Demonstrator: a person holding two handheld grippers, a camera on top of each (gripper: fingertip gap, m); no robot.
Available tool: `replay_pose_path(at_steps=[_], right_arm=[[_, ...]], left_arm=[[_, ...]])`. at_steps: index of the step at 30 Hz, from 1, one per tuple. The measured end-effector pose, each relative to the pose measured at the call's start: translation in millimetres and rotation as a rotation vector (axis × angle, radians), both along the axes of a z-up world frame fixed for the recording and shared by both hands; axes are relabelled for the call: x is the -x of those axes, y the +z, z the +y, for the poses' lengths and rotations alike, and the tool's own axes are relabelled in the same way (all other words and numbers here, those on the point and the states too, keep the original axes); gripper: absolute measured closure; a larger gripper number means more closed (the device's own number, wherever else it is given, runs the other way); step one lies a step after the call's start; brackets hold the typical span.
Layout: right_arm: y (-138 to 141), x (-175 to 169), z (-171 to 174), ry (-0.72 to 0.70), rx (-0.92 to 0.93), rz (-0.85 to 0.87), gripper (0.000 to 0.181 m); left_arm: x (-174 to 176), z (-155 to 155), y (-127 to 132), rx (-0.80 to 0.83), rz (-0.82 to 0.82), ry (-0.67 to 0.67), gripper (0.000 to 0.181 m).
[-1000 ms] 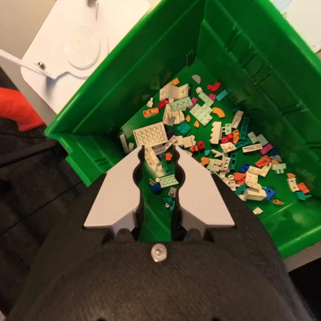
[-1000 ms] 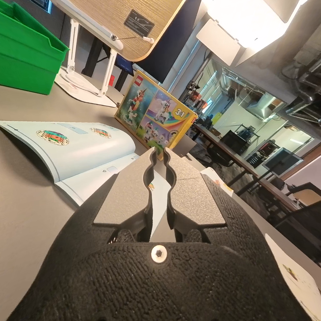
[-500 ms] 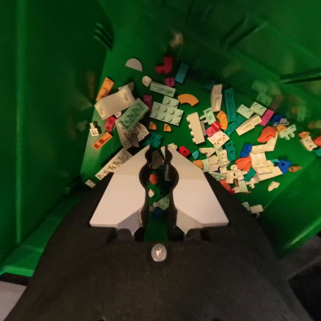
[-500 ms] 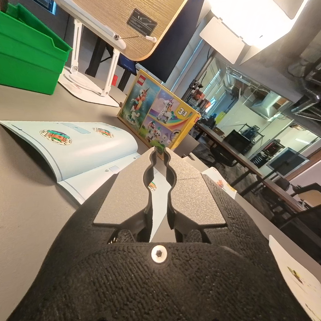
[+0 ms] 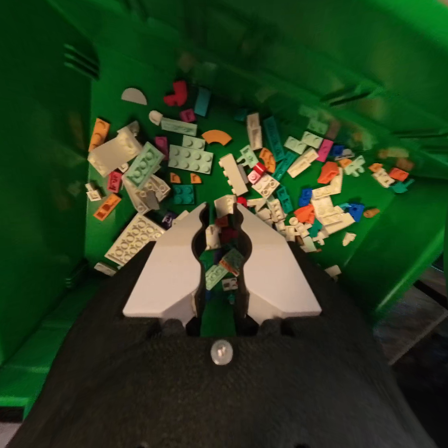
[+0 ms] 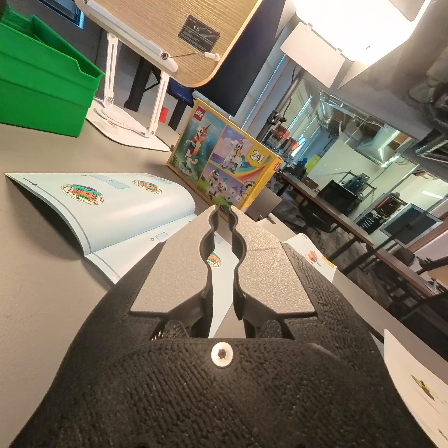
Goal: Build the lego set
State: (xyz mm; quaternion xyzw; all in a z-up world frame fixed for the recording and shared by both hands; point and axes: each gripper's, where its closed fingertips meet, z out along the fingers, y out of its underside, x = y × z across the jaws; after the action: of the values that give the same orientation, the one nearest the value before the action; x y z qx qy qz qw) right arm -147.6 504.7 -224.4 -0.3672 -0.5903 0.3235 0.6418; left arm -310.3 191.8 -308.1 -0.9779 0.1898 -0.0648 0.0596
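Many loose bricks (image 5: 189, 158) lie under the slightly parted, empty left gripper (image 5: 221, 206).

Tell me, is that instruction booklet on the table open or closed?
Open. The booklet lies spread on the table, its left page arching up, printed diagrams showing.

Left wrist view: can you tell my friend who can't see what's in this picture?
The left gripper reaches down into a green bin, fingers slightly apart around a white piece at their tips. Many small colourful lego pieces lie scattered on the bin's floor.
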Motion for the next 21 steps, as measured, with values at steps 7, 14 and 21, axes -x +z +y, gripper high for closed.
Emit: replay_pose_path(at_steps=[7, 14, 21], right_arm=[[-1.0, 0.9, -0.8, 0.002, -0.004, -0.007, 0.176], [-1.4, 1.7, -1.1, 0.006, -0.002, -0.009, 0.176], [0.4, 0.9, 0.3, 0.005, 0.013, 0.002, 0.176]], left_arm=[[-11.8, -3.8, 18.1, -0.096, 0.007, 0.005, 0.148], [45.1, -37.7, 34.0, -0.029, 0.261, 0.293, 0.154], [46.7, -66.2, 16.4, 0.164, 0.34, 0.225, 0.181]])
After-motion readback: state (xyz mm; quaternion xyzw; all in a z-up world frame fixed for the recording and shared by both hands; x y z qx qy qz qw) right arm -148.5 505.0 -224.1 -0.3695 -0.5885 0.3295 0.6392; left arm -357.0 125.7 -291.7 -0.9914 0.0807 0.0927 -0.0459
